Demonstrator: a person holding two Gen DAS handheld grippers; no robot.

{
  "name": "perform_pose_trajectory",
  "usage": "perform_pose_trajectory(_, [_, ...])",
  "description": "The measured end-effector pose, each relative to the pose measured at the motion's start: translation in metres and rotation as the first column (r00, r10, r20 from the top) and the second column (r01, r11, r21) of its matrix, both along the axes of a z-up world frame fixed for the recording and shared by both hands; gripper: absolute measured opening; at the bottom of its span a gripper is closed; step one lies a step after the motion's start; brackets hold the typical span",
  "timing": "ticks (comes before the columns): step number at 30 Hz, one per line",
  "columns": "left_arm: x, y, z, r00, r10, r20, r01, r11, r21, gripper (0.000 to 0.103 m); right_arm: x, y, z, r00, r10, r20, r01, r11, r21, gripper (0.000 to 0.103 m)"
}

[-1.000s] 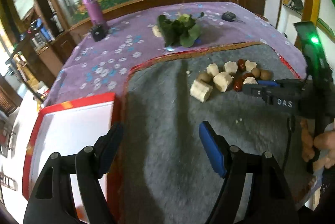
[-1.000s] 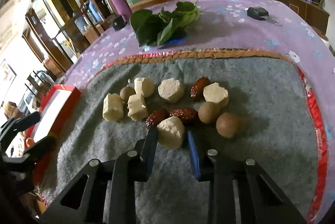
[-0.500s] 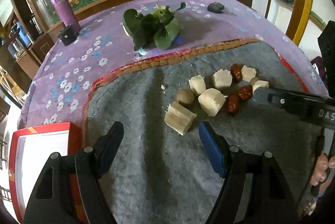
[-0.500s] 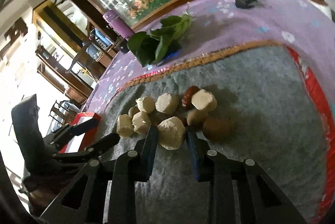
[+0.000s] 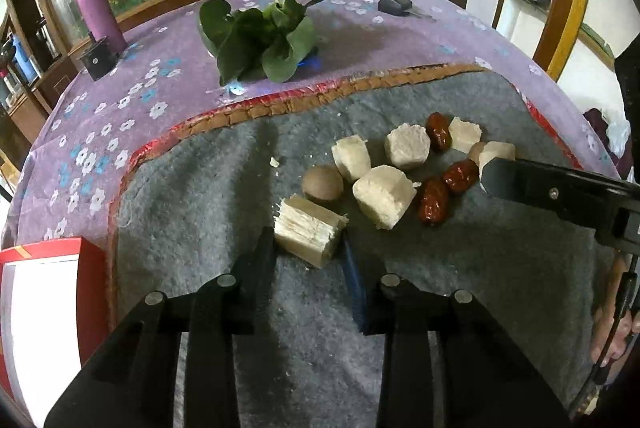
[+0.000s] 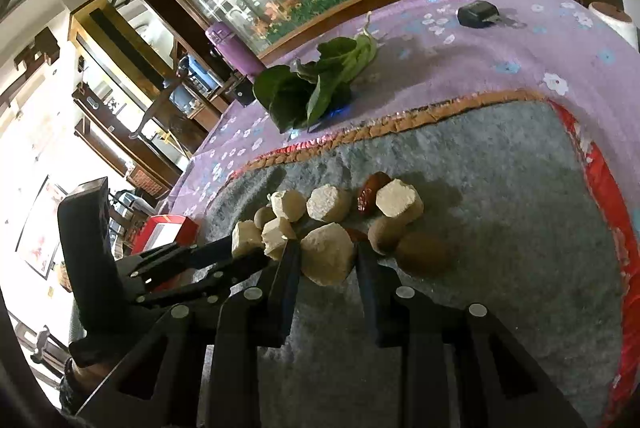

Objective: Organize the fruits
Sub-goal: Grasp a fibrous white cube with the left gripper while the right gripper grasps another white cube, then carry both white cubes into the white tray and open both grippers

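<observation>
On the grey mat [image 5: 460, 308] the fruit lay bunched — bare room nearer us. Our left gripper [image 5: 308, 248] was closing on a fibrous cane chunk [image 5: 310, 234]; the right gripper [image 6: 326, 260] pinched another chunk [image 6: 328, 258]. We judged them light, stiff, crumbly — best gripped across flat sides.

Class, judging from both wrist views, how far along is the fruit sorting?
Done: nothing sorted yet; the red box shows no fruit. In hand: the left gripper is closing around a fibrous white chunk; the right gripper clamps another white chunk. Left: the other chunks, red dates and brown fruits on the grey mat.
</observation>
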State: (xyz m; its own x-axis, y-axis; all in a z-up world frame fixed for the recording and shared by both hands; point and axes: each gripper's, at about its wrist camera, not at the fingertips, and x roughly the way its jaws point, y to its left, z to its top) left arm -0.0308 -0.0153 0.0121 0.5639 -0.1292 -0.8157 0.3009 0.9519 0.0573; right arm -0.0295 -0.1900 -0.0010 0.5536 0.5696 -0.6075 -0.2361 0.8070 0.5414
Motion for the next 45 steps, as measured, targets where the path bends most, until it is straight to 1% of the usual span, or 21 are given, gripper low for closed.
perform_pose_trajectory(2, [-0.006,0.001,0.002,1.000,0.007,0.012,-0.007,1.000,-0.020,0.029,0.000,0.000,0.001,1.000,-0.002,0.005,0.002,1.000,-0.002,0.029])
perform_pose_trajectory(5, [-0.014,0.004,0.007,0.998,0.038,0.040,-0.037,0.999,-0.025,0.029,-0.001,0.001,0.003,1.000,-0.003,0.024,0.003,1.000,-0.011,0.029])
perform_pose_trajectory(11, [-0.045,0.020,0.033,0.982,0.122,0.143,-0.119,0.992,-0.032,0.029,-0.006,0.007,0.010,0.997,0.008,0.074,-0.005,0.999,-0.039,0.029])
perform_pose_trajectory(15, [-0.065,0.042,0.052,0.957,0.199,0.210,-0.194,0.980,-0.045,0.029,-0.011,0.016,0.016,0.992,0.033,0.121,-0.025,0.997,-0.068,0.029])
perform_pose_trajectory(18, [-0.079,0.061,0.063,0.935,0.253,0.248,-0.246,0.967,-0.060,0.029,-0.015,0.024,0.020,0.989,0.047,0.137,-0.036,0.996,-0.080,0.029])
perform_pose_trajectory(20, [-0.086,0.073,0.067,0.921,0.286,0.264,-0.280,0.958,-0.060,0.029,-0.017,0.032,0.023,0.989,0.066,0.134,-0.059,0.997,-0.056,0.029])
perform_pose_trajectory(21, [-0.090,0.081,0.070,0.912,0.307,0.271,-0.303,0.951,-0.060,0.029,-0.019,0.039,0.025,0.988,0.081,0.134,-0.074,0.996,-0.051,0.029])
perform_pose_trajectory(23, [-0.097,0.095,0.071,0.903,0.333,0.272,-0.328,0.943,-0.064,0.029,-0.023,0.056,0.028,0.984,0.114,0.137,-0.109,0.993,-0.041,0.028])
perform_pose_trajectory(26, [-0.106,0.113,0.070,0.888,0.367,0.277,-0.365,0.929,-0.064,0.029,-0.028,0.094,0.030,0.973,0.195,0.121,-0.193,0.981,-0.024,0.028])
perform_pose_trajectory(29, [-0.115,0.132,0.069,0.871,0.406,0.277,-0.403,0.913,-0.069,0.029,-0.035,0.138,0.034,0.952,0.277,0.130,-0.273,0.961,-0.047,0.028])
perform_pose_trajectory(31, [-0.122,0.147,0.068,0.857,0.434,0.279,-0.433,0.899,-0.069,0.029,-0.038,0.169,0.036,0.934,0.333,0.126,-0.330,0.943,-0.041,0.028])
perform_pose_trajectory(36, [-0.136,0.179,0.059,0.828,0.497,0.261,-0.496,0.865,-0.074,0.029,-0.047,0.229,0.037,0.903,0.410,0.131,-0.404,0.912,-0.073,0.028])
perform_pose_trajectory(39, [-0.140,0.198,0.051,0.810,0.532,0.247,-0.534,0.843,-0.068,0.029,-0.050,0.253,0.033,0.891,0.439,0.118,-0.434,0.898,-0.068,0.028])
perform_pose_trajectory(41, [-0.143,0.209,0.046,0.795,0.557,0.239,-0.560,0.826,-0.061,0.029,-0.054,0.267,0.030,0.883,0.456,0.113,-0.449,0.890,-0.082,0.028])
perform_pose_trajectory(45, [-0.147,0.223,0.038,0.782,0.581,0.227,-0.584,0.809,-0.058,0.030,-0.060,0.282,0.020,0.873,0.474,0.110,-0.465,0.880,-0.099,0.028])
